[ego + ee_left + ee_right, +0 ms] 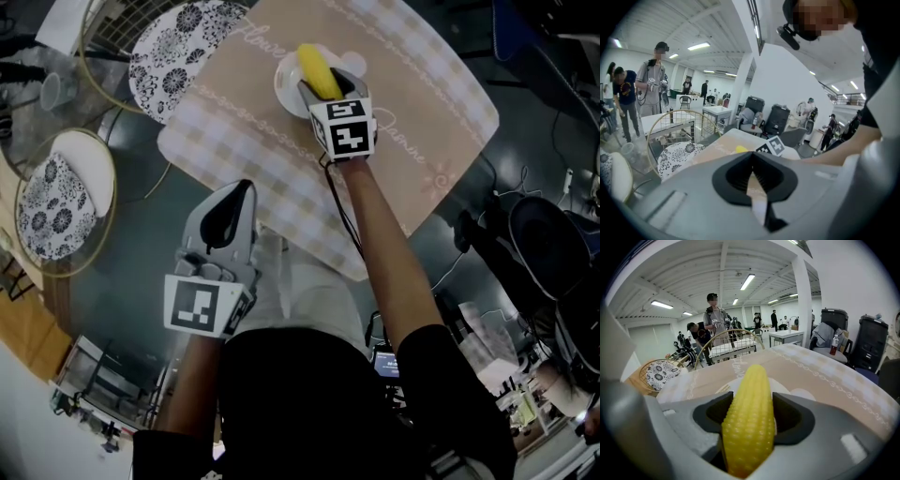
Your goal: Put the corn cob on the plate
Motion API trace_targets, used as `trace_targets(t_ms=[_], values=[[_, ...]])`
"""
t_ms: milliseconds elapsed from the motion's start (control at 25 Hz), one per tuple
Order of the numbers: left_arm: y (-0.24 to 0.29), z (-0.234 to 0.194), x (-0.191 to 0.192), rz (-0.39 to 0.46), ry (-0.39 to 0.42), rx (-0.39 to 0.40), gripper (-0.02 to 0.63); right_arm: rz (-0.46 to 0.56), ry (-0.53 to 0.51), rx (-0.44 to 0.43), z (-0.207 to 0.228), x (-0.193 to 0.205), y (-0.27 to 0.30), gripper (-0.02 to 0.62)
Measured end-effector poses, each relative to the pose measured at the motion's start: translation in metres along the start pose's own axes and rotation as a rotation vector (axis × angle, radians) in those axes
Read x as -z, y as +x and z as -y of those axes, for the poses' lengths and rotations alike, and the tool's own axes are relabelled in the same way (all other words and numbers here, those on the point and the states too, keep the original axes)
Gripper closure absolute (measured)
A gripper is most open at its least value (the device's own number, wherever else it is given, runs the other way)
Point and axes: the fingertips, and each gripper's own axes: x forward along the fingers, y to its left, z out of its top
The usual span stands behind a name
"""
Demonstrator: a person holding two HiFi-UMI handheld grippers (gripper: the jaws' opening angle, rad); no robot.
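beige checked cloth covers one table point(422, 112) on a grey workshop floor, with two wire-framed chairs alongside: one chair point(178, 56) with a floral cushion at the table's edge, the other chair point(56, 202) further off. one white plate point(284, 86) sits on the cloth. one corn cob point(319, 70) is clamped lengthwise in the right gripper point(330, 86), over the plate; whether it touches the plate cannot be told. the cob is bright yellow, with neat rows of small kernels and a rounded, tapering tip that points away from the person. the left gripper point(246, 187) hangs off the table's near edge, its jaws drawn together on nothing.
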Motion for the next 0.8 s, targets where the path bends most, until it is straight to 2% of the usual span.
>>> trace_targets(t_ms=[320, 440, 800], values=[[0.0, -0.004, -0.003, 0.016, -0.005, -0.006, 0.597, -0.02, -0.024, -0.004, -0.005, 0.004, 0.006, 0.333], [0.0, -0.004, -0.008, 0.047, -0.007, -0.001, 0.597, -0.031, -0.043, -0.001, -0.006, 0.005, 0.008, 0.333], [-0.007, -0.004, 0.001, -0.003, 0.001, -0.009, 0.597, -0.082, -0.103, 0.029, -0.01, 0.009, 0.011, 0.33]])
